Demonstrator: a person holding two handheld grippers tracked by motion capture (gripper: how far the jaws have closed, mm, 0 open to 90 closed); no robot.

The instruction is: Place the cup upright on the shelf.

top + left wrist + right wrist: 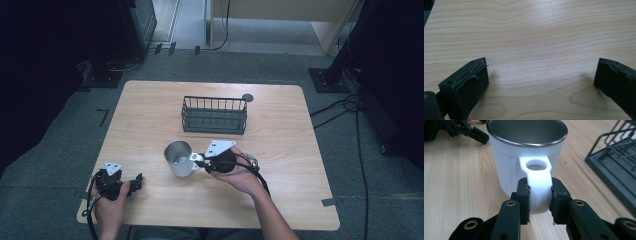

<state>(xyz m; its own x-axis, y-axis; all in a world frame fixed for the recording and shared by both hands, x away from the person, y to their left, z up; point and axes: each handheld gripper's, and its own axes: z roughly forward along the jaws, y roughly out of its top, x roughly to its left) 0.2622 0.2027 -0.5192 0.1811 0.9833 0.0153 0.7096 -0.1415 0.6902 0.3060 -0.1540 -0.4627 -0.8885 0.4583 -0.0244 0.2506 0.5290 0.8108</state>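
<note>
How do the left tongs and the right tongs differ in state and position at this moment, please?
The right tongs are shut on the handle of the white cup; the left tongs stand open, with bare table between them. The right tongs are mid-table; the left tongs are near the table's front left corner. Both have black jaws.

Cup [526, 152] bottom behind claw [540, 200]

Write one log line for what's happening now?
right gripper: shut on mug handle | left gripper: open, over table | basket: behind mug
</note>
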